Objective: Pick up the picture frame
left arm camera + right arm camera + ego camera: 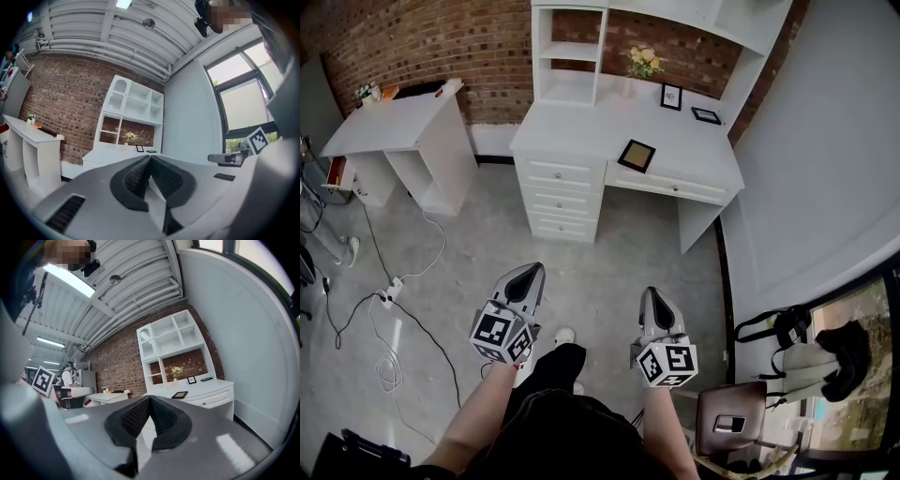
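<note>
A black picture frame with a tan picture lies flat near the front edge of the white desk, well ahead of both grippers; it also shows in the right gripper view. A small upright frame and a flat dark frame sit farther back, by a vase of flowers. My left gripper and right gripper are held side by side over the floor, pointing at the desk. Both are shut with nothing in them.
The desk has a drawer stack and a white hutch against the brick wall. A second white desk stands at left. Cables and a power strip lie on the floor at left. A brown chair and dark bags are at right.
</note>
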Demonstrator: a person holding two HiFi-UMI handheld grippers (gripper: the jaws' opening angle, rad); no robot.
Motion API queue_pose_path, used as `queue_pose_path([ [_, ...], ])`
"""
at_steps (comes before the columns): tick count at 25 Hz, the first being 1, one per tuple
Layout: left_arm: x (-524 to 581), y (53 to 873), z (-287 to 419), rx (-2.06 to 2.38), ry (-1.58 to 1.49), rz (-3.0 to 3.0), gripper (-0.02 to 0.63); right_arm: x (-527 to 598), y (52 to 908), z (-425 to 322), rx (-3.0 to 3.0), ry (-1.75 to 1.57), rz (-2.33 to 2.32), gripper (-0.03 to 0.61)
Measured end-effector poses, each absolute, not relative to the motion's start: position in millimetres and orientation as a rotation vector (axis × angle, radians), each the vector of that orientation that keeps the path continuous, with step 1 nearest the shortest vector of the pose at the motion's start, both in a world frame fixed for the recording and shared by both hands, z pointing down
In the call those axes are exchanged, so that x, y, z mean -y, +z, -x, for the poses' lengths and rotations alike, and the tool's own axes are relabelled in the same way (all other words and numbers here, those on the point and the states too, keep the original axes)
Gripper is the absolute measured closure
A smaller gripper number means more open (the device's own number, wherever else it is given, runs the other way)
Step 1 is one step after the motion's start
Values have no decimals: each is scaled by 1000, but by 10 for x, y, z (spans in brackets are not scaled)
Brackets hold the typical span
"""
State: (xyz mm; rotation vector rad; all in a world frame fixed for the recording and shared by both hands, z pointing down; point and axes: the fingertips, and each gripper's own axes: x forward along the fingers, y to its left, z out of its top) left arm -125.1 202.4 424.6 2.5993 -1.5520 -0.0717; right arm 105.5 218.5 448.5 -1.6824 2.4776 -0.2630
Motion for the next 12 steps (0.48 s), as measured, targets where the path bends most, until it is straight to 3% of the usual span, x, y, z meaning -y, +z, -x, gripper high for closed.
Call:
queue_pose_path([
  [12, -1296, 4230, 1062, 1499, -79, -2628, 611, -1489, 4447, -1201, -2452, -270, 1711, 575],
])
